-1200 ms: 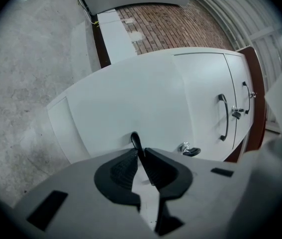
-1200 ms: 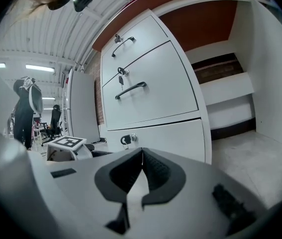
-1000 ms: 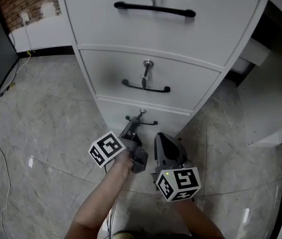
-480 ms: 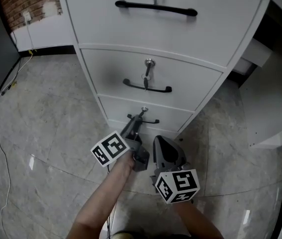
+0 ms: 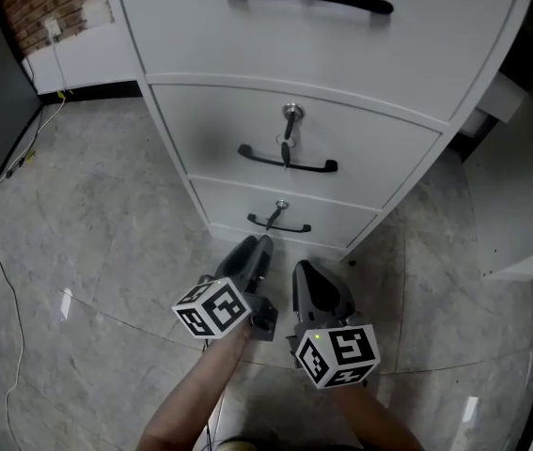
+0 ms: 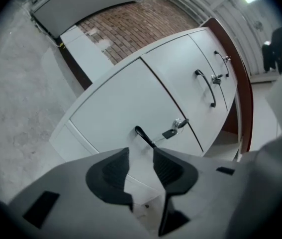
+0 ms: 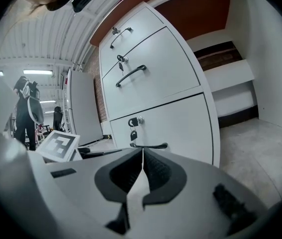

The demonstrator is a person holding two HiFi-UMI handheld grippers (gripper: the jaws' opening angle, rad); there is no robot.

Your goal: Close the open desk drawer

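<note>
Lower centre of frame: right gripper, jaws pressed together, empty. Beside it left gripper, jaws just been opening, now wide, nothing between. Just above its tips, apart: handle of bottom drawer, front flush with middle drawer.

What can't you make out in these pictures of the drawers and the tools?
- Top drawer: its lock is cut off by the head view's top edge.
- Bottom drawer's handle: in the left gripper view, its lower end is hidden behind the left tool, whose jaws have just been opening, with nothing between them.
- Drawer contents: hidden behind the fronts in every view.
</note>
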